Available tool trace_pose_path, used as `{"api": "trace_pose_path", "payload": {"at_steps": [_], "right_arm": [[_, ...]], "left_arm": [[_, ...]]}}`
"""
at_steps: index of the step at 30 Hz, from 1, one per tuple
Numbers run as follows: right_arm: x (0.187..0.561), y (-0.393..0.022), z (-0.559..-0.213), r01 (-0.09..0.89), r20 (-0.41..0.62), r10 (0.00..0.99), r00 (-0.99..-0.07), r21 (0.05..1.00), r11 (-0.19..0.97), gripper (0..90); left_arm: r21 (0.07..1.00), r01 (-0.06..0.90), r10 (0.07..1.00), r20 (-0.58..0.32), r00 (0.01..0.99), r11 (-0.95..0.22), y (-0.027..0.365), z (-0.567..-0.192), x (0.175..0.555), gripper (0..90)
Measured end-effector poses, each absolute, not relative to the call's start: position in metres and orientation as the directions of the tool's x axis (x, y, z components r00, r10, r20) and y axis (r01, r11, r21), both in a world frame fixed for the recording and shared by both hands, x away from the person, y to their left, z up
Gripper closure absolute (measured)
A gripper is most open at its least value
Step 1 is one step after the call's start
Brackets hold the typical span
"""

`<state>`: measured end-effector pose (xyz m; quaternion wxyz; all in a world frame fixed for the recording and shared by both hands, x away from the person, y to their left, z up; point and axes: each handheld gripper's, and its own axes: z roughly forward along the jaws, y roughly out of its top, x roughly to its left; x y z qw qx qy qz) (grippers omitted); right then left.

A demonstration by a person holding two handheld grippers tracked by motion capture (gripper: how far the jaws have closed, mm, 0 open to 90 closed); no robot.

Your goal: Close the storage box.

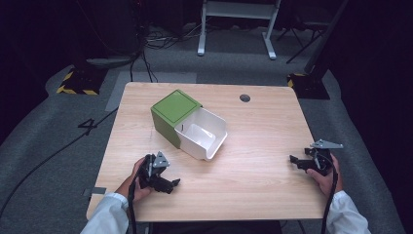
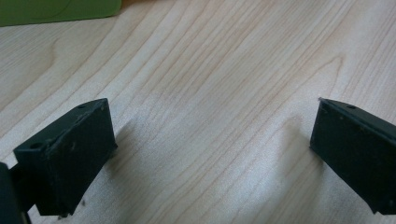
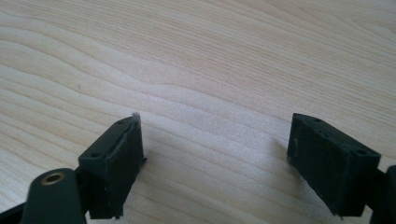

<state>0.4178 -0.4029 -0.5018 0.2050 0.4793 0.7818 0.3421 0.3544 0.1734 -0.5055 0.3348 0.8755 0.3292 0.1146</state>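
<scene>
A green box [image 1: 173,114] stands on the wooden table [image 1: 263,141], with a white drawer [image 1: 204,134] pulled out of it toward the front right; the drawer looks empty. My left gripper [image 1: 170,184] rests low on the table near the front left, open, nothing between its jaws. In the left gripper view the jaws of the left gripper [image 2: 212,154] stand wide over bare wood, and a corner of the green box [image 2: 56,10] shows at the top left. My right gripper [image 1: 298,162] sits near the right edge, open and empty. The right gripper [image 3: 215,158] spans bare wood in its own view.
A round cable hole [image 1: 245,98] sits in the table's far side. Beyond the table are a grey floor with cables [image 1: 146,53], a white frame's legs [image 1: 234,29] and yellow-black striped bases [image 1: 78,83]. Cables trail from both grippers off the front edge.
</scene>
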Motion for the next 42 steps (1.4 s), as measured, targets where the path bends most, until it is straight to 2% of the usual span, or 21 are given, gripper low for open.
{"api": "trace_pose_path", "payload": {"at_steps": [13, 17, 19, 23, 27, 42], "right_arm": [[0.419, -0.401, -0.501, 0.609, -0.009, 0.89, -0.455, 0.726, 0.319, 18.9], [0.418, -0.401, -0.498, 0.615, -0.009, 0.875, -0.485, 0.708, 0.348, 23.7], [0.416, -0.4, -0.496, 0.594, 0.017, 0.848, -0.529, 0.721, 0.357, 21.0], [0.417, -0.388, -0.485, 0.544, 0.055, 0.796, -0.603, 0.758, 0.361, 23.3], [0.419, -0.365, -0.476, 0.496, 0.037, 0.738, -0.674, 0.763, 0.414, 25.1], [0.422, -0.294, -0.46, 0.385, 0.047, 0.599, -0.799, 0.806, 0.45, 26.6]], "left_arm": [[0.661, 0.472, 0.616, -0.019, 0.787, -0.583, 0.176, -0.505, 0.361, 0.1], [0.661, 0.473, 0.618, -0.017, 0.786, -0.583, 0.176, -0.505, 0.361, 0.1], [0.661, 0.473, 0.619, -0.018, 0.785, -0.582, 0.176, -0.505, 0.361, 0.1], [0.661, 0.477, 0.622, -0.018, 0.782, -0.58, 0.176, -0.505, 0.361, 0.1], [0.661, 0.476, 0.624, -0.014, 0.781, -0.58, 0.176, -0.505, 0.36, 0.2], [0.664, 0.497, 0.655, -0.014, 0.756, -0.559, 0.178, -0.506, 0.355, 0.5]]}}
